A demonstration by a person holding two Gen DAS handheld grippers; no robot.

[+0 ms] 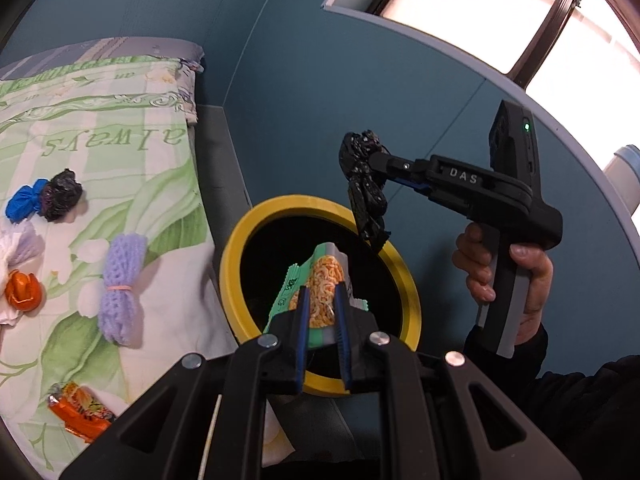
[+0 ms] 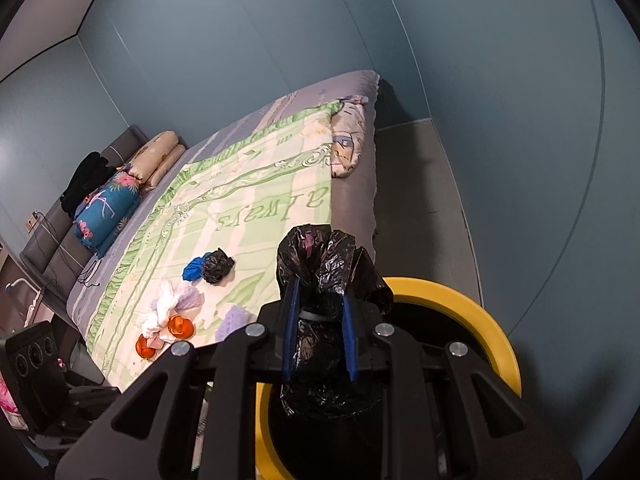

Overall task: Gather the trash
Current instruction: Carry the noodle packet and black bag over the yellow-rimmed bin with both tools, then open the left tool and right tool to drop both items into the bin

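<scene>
Left gripper (image 1: 320,294) clamped narrow on a noodle wrapper (image 1: 324,284), held above the dark mouth of the yellow bin (image 1: 240,252). Right gripper (image 2: 319,298) pinched on a crumpled black bag (image 2: 320,256), seen from the left wrist view (image 1: 366,176) hanging over the far rim of the bin, lower tail just above the yellow edge. Gripped by a hand (image 1: 508,280) in a dark sleeve (image 1: 580,400).

Bin standing on the floor just beside the bed (image 2: 356,200), against the blue wall (image 1: 304,80).

More trash lying on the green quilt (image 1: 120,128): a black-and-blue wad (image 1: 48,200), a purple foam net (image 1: 120,284) with a rubber band round its middle, an orange ball (image 1: 22,290) beside white paper (image 2: 162,312), an orange wrapper (image 1: 78,412) near the bed's edge. In the right wrist view, a second orange ball (image 2: 180,326) close to the first, touching the white paper.

Pillows (image 2: 108,208) stacked at the head of the bed, well apart from the trash
</scene>
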